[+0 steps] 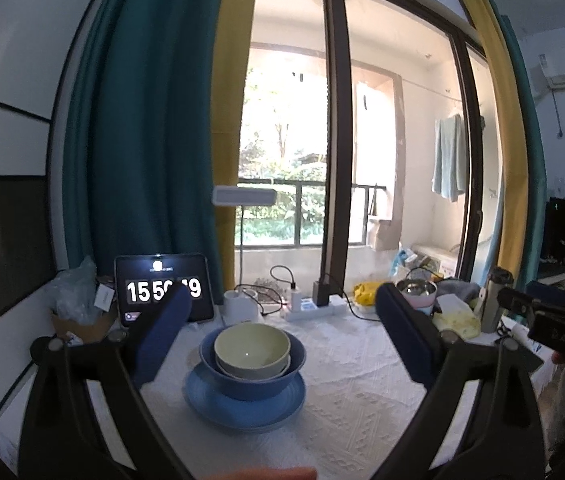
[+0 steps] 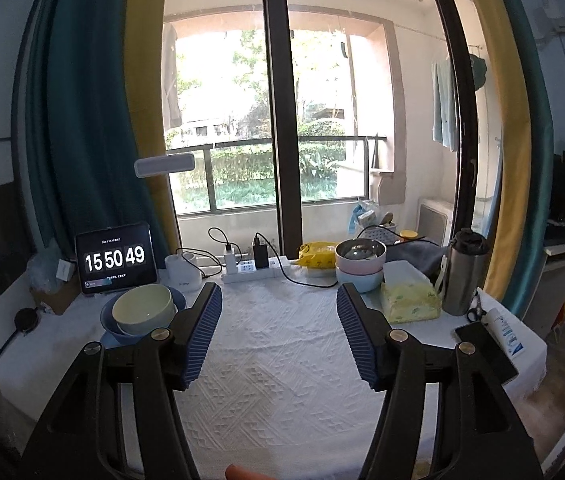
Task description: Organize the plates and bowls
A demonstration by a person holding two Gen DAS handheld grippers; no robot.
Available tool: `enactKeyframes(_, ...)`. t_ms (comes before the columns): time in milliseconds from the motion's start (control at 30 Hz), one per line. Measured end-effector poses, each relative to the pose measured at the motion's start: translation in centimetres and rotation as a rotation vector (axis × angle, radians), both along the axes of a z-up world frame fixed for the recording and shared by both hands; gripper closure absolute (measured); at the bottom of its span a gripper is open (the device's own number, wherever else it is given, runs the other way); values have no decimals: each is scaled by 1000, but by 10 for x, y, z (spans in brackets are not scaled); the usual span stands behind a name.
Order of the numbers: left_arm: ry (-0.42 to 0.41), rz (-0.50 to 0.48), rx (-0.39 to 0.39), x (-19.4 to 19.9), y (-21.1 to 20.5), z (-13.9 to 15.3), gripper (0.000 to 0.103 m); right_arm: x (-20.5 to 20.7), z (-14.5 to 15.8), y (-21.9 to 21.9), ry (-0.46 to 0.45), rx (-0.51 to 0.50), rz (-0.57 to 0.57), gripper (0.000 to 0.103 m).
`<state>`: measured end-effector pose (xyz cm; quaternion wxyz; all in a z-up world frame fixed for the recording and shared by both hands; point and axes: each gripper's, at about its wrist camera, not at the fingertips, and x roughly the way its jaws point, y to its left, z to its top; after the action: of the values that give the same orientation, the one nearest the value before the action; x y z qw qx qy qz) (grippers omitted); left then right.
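From the left wrist, the left gripper (image 1: 282, 332) gapes wide and empty around the pale green ceramic bowl (image 1: 252, 347), nested in a grey bowl (image 1: 256, 370), blue bowl (image 1: 252, 376) and blue ribbed plate (image 1: 244, 404). From the right wrist, the right gripper (image 2: 279, 328) stands open, empty, over white textured cloth (image 2: 278, 364); only here the stack's right half hides behind its left finger.

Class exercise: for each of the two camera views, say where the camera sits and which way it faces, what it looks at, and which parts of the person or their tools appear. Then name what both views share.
Left wrist view: sits on the left gripper, facing level over the table toward the window; the stacked bowls on a blue plate lie between its open fingers; the right gripper shows at the right edge.
Right wrist view: sits on the right gripper, facing the same window; bare white tablecloth between its open fingers.
Shared: stacked bowls, tablet clock, power strip.
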<state>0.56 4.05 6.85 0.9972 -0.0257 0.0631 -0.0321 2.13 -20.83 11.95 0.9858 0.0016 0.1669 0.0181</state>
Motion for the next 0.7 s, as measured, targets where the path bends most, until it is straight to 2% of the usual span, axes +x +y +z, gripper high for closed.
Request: enactKeyframes(700, -4, 5, -16, -5, 6, 1, 8, -1, 5, 9, 14, 5, 25, 39)
